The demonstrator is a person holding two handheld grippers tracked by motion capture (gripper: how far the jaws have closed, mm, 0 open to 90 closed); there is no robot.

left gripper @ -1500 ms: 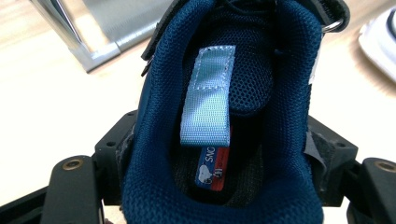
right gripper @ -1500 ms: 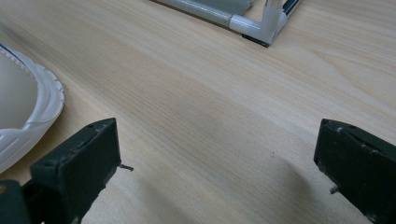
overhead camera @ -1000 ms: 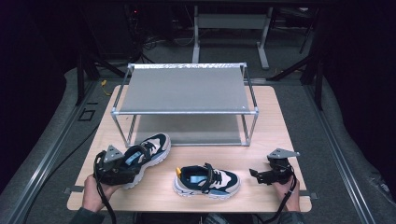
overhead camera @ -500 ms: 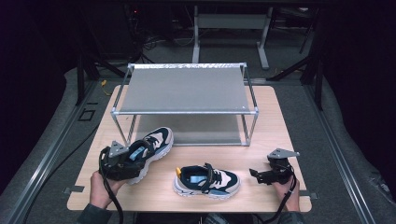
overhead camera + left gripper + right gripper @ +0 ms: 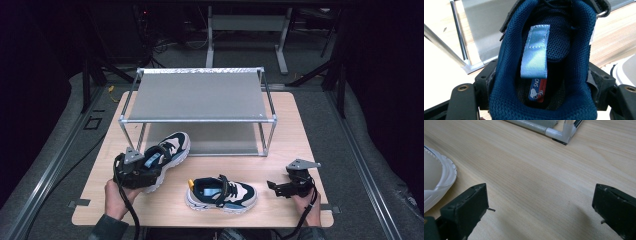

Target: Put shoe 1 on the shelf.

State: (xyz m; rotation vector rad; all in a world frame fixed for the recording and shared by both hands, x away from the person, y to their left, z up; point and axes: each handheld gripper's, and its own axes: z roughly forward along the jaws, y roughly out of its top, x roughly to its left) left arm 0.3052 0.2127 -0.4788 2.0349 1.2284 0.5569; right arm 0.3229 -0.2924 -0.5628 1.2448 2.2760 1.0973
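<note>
A navy, white and beige sneaker [image 5: 171, 147] is held at its heel by my left gripper [image 5: 145, 169], toe pointing toward the rack. In the left gripper view the jaws press on both sides of the sneaker's blue padded collar [image 5: 544, 50], with a light blue pull tab in the middle. My left gripper [image 5: 542, 78] is shut on it. The matching second sneaker [image 5: 222, 194] lies on the table near the front edge. My right gripper [image 5: 272, 187] rests to its right, open, nothing between the jaws. The right gripper [image 5: 541, 205] faces bare wood, the second sneaker's white toe [image 5: 434, 177] at left.
A metal two-level rack [image 5: 200, 95] with grey shelves stands at the back of the wooden table [image 5: 300, 130]; its lower shelf is just beyond the held sneaker. One rack foot [image 5: 564, 132] is ahead of the right gripper. Dark floor and stands surround the table.
My left gripper has carried the held sneaker a little forward toward the rack and slightly up. The right gripper and the second sneaker have stayed put.
</note>
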